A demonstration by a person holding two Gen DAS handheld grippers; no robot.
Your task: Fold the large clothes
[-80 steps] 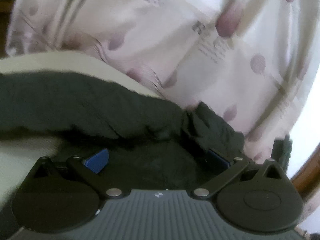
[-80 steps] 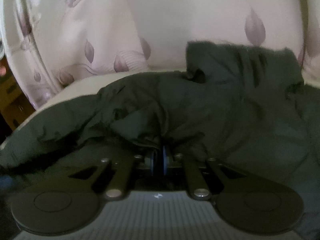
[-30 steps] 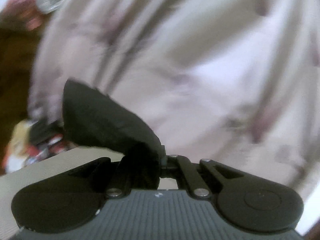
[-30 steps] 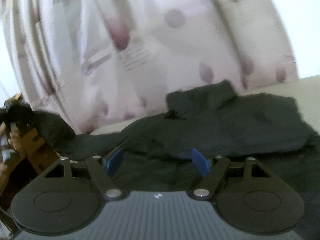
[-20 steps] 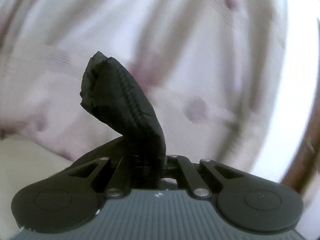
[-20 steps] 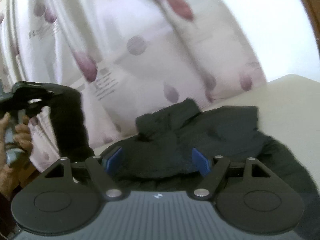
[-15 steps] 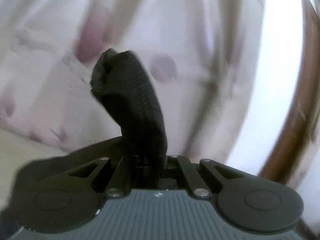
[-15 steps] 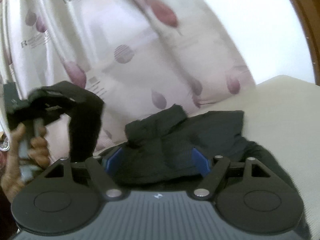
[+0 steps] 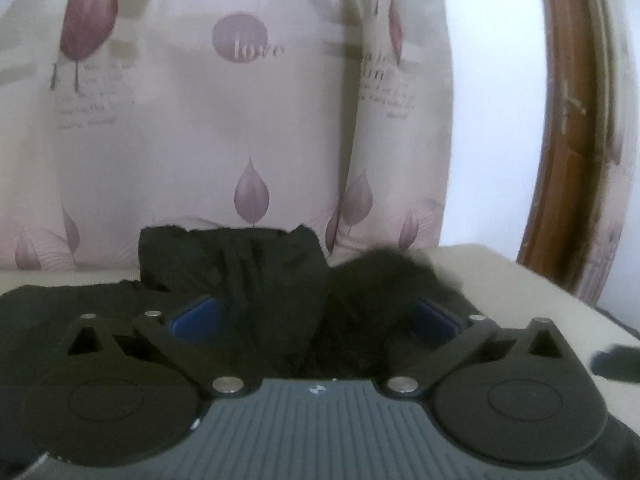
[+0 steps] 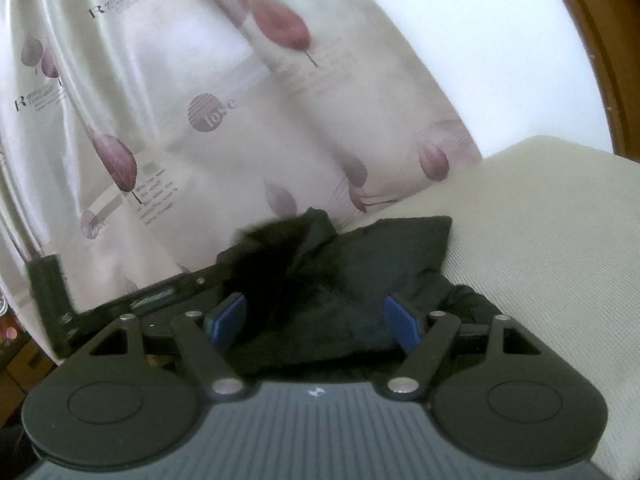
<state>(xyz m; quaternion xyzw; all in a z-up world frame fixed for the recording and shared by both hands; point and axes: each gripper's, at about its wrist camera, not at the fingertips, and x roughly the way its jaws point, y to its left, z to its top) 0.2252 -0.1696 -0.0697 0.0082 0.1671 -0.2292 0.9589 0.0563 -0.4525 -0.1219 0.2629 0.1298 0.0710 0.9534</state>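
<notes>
A large black garment [image 9: 240, 264] lies bunched on the beige bed [image 9: 500, 280]. My left gripper [image 9: 316, 316] hovers low over it and its jaws are opening. The blue pads [image 9: 196, 316] stand wide apart and press on nothing. A blurred black sleeve end [image 9: 384, 276] is dropping between them. In the right wrist view my right gripper [image 10: 316, 320] is open just above the same garment [image 10: 400, 248], with cloth lying loose between its pads [image 10: 404, 322]. The black body of the left tool [image 10: 52, 300] shows at that view's left edge.
A pale curtain with purple leaf prints [image 9: 240, 120] hangs right behind the bed and also fills the back of the right wrist view [image 10: 200, 120]. A curved brown wooden frame [image 9: 560, 120] stands at the right. Bare beige bedding [image 10: 540, 240] spreads to the right of the garment.
My left gripper carried the raised sleeve rightward and down over the garment, then opened and let it go. The right gripper stayed open and shifted slightly.
</notes>
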